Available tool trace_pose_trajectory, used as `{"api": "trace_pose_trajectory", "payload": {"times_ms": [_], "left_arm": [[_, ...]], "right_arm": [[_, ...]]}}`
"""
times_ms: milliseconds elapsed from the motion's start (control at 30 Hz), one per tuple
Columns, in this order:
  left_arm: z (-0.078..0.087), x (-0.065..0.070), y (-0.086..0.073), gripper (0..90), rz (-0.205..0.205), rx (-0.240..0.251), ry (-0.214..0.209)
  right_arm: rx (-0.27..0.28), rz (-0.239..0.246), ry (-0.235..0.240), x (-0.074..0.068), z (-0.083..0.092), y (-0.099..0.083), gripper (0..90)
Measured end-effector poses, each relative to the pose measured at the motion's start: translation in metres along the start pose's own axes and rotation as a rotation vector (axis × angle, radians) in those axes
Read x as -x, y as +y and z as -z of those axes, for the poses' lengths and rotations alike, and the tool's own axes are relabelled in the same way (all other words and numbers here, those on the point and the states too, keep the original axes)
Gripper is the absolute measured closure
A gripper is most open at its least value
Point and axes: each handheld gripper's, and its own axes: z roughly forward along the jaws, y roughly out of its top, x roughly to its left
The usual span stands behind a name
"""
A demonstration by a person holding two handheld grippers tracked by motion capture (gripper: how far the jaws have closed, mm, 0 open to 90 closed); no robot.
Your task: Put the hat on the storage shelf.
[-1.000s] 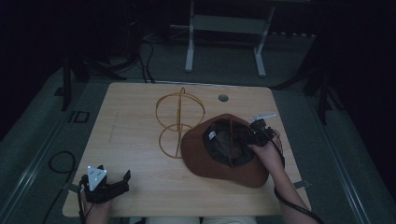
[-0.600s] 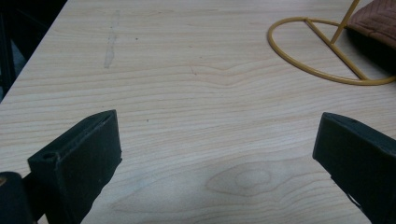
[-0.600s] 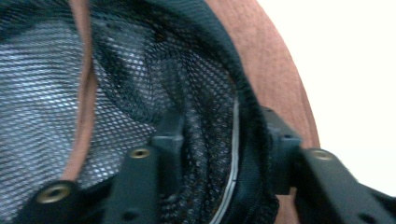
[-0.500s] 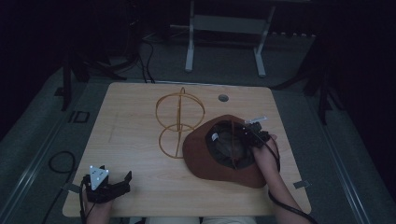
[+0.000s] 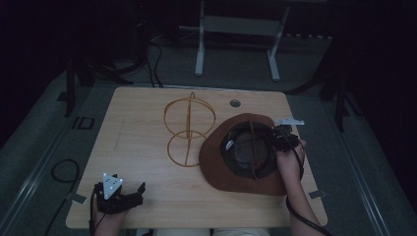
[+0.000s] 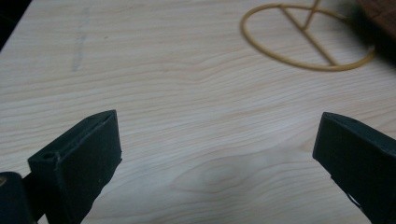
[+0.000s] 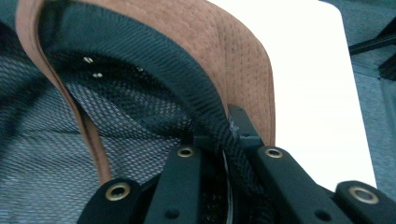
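A brown wide-brimmed hat [image 5: 218,164] lies crown down on the right half of the wooden table [image 5: 142,105], its black mesh lining [image 7: 116,107] facing up. My right gripper [image 5: 278,141] is at the hat's right side; its jaws have just been closing, and they now pinch the sweatband and crown wall [image 7: 224,46]. The right gripper [image 7: 229,133] is shut on that edge. A golden wire hat stand [image 5: 189,118] stands left of the hat, touching its brim. My left gripper [image 5: 140,191] rests at the table's front left, open and empty [image 6: 217,140], with the stand's base ring [image 6: 308,63] ahead of it.
A small round grommet hole [image 5: 235,103] sits near the table's far edge. Beyond the table stand a white frame's legs [image 5: 199,54] on a dark floor, with cables [image 5: 64,169] lying to the left.
The right gripper has closed on the hat's inner edge and risen a little with it, shifting the hat slightly. The left gripper has stayed put.
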Motion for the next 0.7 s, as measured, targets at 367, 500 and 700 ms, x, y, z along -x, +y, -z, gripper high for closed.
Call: {"api": "trace_pose_trajectory", "payload": {"times_ms": [367, 500, 700], "left_arm": [[-0.007, 0.043, 0.026, 6.5, -0.067, 0.01, -0.163], [-0.013, 0.058, 0.035, 7.0, -0.101, -0.001, -0.212], [-0.022, 0.086, 0.05, 8.1, -0.177, -0.022, -0.28]], "right_arm": [[0.066, -0.034, 0.062, 0.005, 0.032, 0.005, 84.4], [0.077, -0.036, 0.061, 0.005, 0.037, 0.002, 84.4], [0.082, -0.034, 0.065, 0.005, 0.044, -0.004, 84.3]]}}
